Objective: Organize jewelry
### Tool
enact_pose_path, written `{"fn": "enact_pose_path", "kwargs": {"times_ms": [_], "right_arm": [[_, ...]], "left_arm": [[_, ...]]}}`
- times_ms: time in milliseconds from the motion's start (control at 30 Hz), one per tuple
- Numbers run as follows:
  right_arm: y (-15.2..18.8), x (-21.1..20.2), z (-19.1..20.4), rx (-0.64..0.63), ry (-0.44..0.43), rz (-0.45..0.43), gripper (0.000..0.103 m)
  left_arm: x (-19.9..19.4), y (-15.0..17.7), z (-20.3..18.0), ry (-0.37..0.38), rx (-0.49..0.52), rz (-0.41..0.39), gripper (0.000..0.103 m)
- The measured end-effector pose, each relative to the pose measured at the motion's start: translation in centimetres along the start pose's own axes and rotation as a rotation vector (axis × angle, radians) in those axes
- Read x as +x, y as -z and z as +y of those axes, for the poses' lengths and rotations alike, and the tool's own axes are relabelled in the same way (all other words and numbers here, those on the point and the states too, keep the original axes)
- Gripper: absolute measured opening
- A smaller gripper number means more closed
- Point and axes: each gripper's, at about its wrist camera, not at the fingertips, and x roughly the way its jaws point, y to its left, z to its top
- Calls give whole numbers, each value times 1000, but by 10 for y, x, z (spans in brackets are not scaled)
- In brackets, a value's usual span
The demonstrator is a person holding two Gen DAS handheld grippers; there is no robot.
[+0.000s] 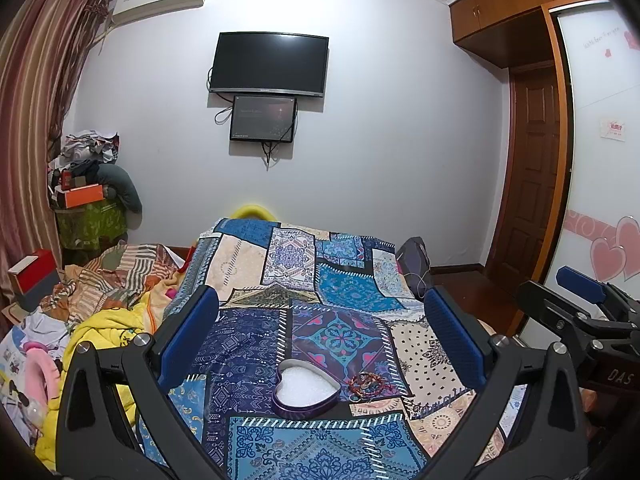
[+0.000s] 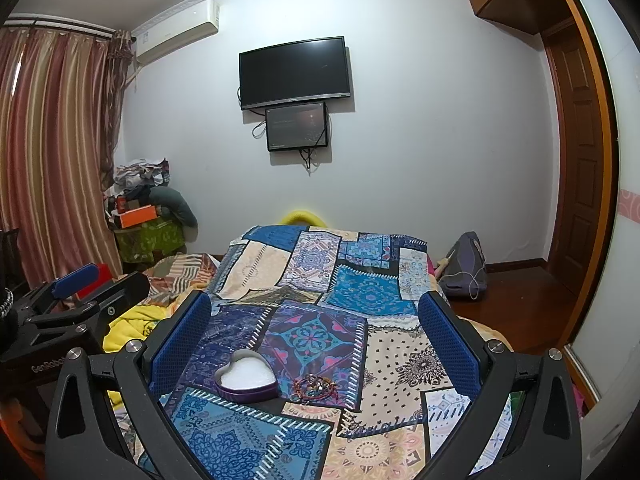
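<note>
A purple heart-shaped tin [image 1: 306, 390] with a white foam lining lies open on the patchwork bedspread [image 1: 316, 292]. A small heap of beaded bracelets [image 1: 366, 384] lies just to its right, touching or nearly touching it. My left gripper [image 1: 320, 328] is open and empty, held above and behind the tin. In the right wrist view the tin [image 2: 246, 378] and bracelets [image 2: 314, 388] lie between the fingers of my right gripper [image 2: 314, 328], which is open and empty above them. Each gripper shows at the edge of the other's view.
Crumpled yellow and striped bedding [image 1: 108, 312] lies left of the bedspread. A grey bag [image 2: 464, 268] sits at the bed's far right corner. A wardrobe and wooden door [image 1: 532, 184] stand on the right, a curtain and piled boxes [image 1: 84, 192] on the left.
</note>
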Motion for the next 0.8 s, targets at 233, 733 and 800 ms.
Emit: {"fn": "enact_pose_path", "kwargs": {"times_ms": [233,733,800], "right_arm": [[5,13,-6,2,12,22,103],[40,79,-47,-33,111,216,102],[45,87,-53,-31,103,249,101]], "left_arm": [[15,2,1,0,2,40,103],[120,57,-13,63,94,359,87],[131,67,-16,100,96,403,83]]}}
